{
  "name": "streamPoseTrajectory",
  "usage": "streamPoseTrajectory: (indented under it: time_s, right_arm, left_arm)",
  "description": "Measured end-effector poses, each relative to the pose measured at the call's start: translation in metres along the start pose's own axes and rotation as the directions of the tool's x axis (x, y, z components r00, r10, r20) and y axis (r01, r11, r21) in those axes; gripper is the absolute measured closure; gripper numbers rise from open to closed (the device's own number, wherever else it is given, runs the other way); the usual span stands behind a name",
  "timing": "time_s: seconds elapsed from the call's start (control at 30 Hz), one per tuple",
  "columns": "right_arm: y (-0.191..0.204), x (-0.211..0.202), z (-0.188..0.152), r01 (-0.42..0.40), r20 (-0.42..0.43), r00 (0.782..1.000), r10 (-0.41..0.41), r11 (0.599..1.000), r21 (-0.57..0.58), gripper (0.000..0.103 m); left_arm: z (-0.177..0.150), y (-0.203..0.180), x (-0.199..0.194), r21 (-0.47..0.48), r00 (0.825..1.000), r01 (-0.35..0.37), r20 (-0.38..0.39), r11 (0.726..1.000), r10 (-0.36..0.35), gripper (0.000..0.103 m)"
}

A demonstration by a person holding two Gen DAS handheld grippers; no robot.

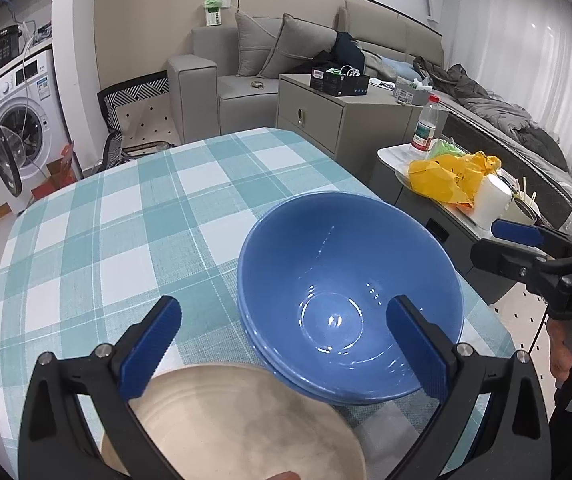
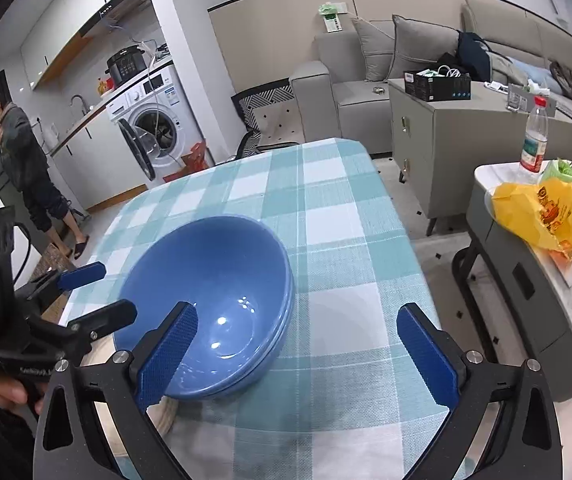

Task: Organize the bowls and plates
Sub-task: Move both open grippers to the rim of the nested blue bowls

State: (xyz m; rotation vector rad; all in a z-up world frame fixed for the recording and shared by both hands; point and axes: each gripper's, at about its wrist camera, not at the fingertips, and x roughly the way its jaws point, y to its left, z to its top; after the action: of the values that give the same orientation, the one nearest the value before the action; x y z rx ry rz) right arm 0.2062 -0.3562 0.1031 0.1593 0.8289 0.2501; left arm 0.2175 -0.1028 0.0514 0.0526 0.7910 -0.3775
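Two blue bowls (image 1: 349, 280) (image 2: 214, 276) sit nested, one inside the other, on the checked tablecloth. A beige plate (image 1: 238, 420) (image 2: 164, 412) lies just in front of them, touching or very near the bowls' base. My left gripper (image 1: 284, 346) (image 2: 94, 294) hovers open over the plate and the bowls' near rim, its right pad (image 1: 417, 348) in front of the bowl's inside. My right gripper (image 2: 297, 354) (image 1: 501, 246) is open at the bowls' right side. Its left pad (image 2: 170, 352) overlaps the near rim, and nothing is gripped.
The table (image 1: 126, 220) drops off close to the bowls on the right. Beyond that edge a side cart (image 2: 525, 264) carries a yellow bag (image 2: 545, 208), a bottle (image 2: 533, 140) and a paper roll. A grey cabinet, sofa and washing machine stand behind. A person (image 2: 26, 160) stands far left.
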Motion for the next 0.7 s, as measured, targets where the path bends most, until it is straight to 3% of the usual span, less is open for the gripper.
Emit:
streamPoseTrajectory:
  time_s: [0.1, 0.2, 0.7]
  right_arm:
    - [-0.005, 0.003, -0.004, -0.043, -0.001, 0.999, 0.043, 0.998, 0.037, 0.001]
    - [-0.008, 0.009, -0.005, -0.027, -0.024, 0.999, 0.028, 0.999, 0.039, 0.001]
    - [-0.006, 0.049, -0.017, -0.122, -0.059, 0.990, 0.130, 0.985, 0.126, 0.004]
  left_arm:
    - [0.000, -0.002, 0.002, 0.011, 1.000, -0.009, -0.011, 1.000, 0.009, 0.000]
    - [-0.001, -0.003, 0.003, 0.013, 1.000, -0.014, -0.012, 1.000, 0.014, 0.000]
    - [-0.009, 0.019, 0.017, -0.088, 0.998, -0.031, -0.052, 0.996, 0.026, 0.000]
